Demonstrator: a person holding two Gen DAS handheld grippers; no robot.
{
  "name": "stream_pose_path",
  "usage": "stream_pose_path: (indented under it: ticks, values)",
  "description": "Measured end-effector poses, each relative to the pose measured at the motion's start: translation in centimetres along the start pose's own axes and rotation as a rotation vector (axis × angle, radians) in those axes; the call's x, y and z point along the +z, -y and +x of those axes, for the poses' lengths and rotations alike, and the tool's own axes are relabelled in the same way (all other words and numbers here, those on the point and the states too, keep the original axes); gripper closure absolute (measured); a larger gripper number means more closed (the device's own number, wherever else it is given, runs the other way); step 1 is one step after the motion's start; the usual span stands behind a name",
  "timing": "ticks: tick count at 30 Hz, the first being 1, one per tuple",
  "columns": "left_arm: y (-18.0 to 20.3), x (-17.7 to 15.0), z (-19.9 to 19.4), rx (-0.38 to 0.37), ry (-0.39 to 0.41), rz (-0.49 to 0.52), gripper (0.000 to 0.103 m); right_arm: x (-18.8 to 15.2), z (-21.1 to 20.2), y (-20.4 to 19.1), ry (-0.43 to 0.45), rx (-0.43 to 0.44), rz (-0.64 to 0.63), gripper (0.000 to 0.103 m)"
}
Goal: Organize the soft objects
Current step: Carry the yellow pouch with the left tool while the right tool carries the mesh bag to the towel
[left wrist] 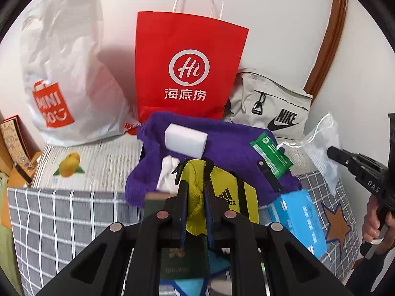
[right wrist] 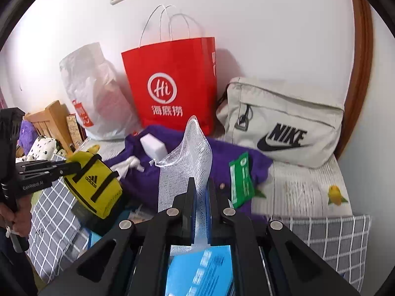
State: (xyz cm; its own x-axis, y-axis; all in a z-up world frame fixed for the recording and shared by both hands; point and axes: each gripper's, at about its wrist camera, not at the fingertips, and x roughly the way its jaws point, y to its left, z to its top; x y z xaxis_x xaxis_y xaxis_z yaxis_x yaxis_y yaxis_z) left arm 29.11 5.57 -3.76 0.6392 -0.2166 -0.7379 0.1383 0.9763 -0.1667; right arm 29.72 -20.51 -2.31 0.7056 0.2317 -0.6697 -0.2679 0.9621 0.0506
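Observation:
My left gripper (left wrist: 195,185) is shut on a yellow Adidas pouch (left wrist: 222,192) and holds it above the bed; it also shows in the right wrist view (right wrist: 95,182). My right gripper (right wrist: 199,185) is shut on a white mesh bag (right wrist: 190,157), which hangs at the right in the left wrist view (left wrist: 321,143). A purple sweater (left wrist: 234,148) lies behind, with a white sponge block (left wrist: 185,139) and a green packet (left wrist: 271,157) on it. A white cloth (left wrist: 167,172) lies on the sweater's left part.
A red paper bag (left wrist: 190,66), a white Miniso plastic bag (left wrist: 64,74) and a beige Nike bag (right wrist: 284,123) stand against the wall. A blue pack (left wrist: 298,219) and a dark booklet (left wrist: 182,261) lie near the front. Grey checked pillows (left wrist: 61,217) flank the pile.

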Motion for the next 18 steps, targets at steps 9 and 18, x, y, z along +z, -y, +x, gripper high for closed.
stream_pose_path:
  ticks: [9, 18]
  values:
    - [-0.5, 4.1, 4.3, -0.008, -0.025, -0.004, 0.091, 3.7, 3.8, 0.9, -0.01, 0.011, -0.004, 0.097]
    - [-1.4, 5.3, 8.4, -0.038, -0.068, -0.01, 0.091, 3.8, 9.1, 1.7, -0.08, 0.024, 0.004, 0.097]
